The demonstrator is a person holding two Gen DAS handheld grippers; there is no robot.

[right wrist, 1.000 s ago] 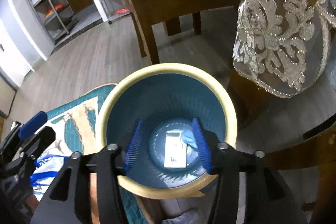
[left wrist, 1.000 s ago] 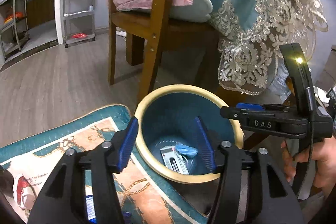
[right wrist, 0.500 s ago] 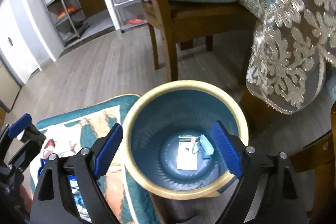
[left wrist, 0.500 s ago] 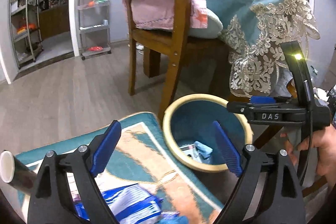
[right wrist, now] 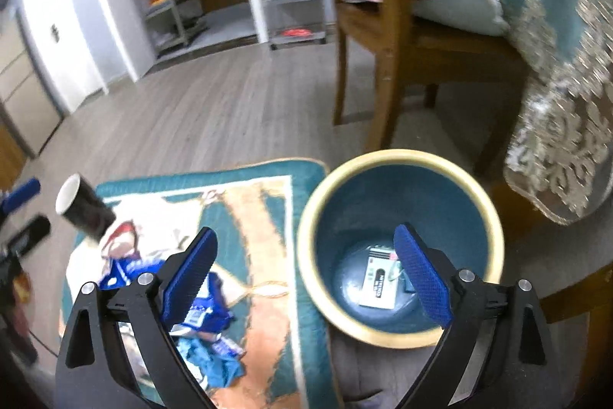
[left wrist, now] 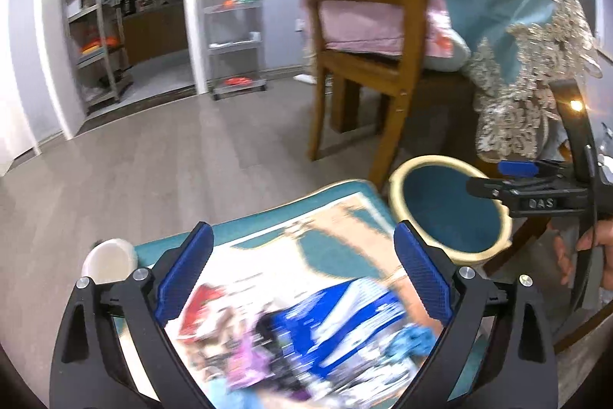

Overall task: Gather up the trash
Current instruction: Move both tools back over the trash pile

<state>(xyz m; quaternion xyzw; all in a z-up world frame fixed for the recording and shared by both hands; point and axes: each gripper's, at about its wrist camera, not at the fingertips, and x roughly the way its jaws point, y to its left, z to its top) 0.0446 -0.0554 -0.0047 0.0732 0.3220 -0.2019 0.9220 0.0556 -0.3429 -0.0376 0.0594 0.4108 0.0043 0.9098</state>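
Note:
A teal bin with a cream rim point(right wrist: 494, 217) stands on the floor beside a patterned rug point(right wrist: 264, 217); it also shows in the left wrist view point(left wrist: 398, 186). A white carton point(right wrist: 379, 282) lies at its bottom. On the rug lie a blue-and-white wrapper point(left wrist: 345, 317), crumpled blue trash point(right wrist: 210, 359) and a tipped black paper cup point(right wrist: 82, 207). My left gripper point(left wrist: 302, 271) is open and empty above the wrapper. My right gripper point(right wrist: 306, 267) is open and empty over the bin's left rim, and shows in the left wrist view point(left wrist: 528, 194).
A wooden chair point(left wrist: 390, 71) with cushions stands behind the bin. A table with a teal lace-edged cloth point(right wrist: 567, 125) is at the right. Metal shelves point(left wrist: 233, 22) stand by the far wall. Grey wood floor point(left wrist: 172, 156) lies beyond the rug.
Both grippers have opened wide and swung left, away from the bin toward the rug. The left one now hangs over the wrapper; the cup has come into view.

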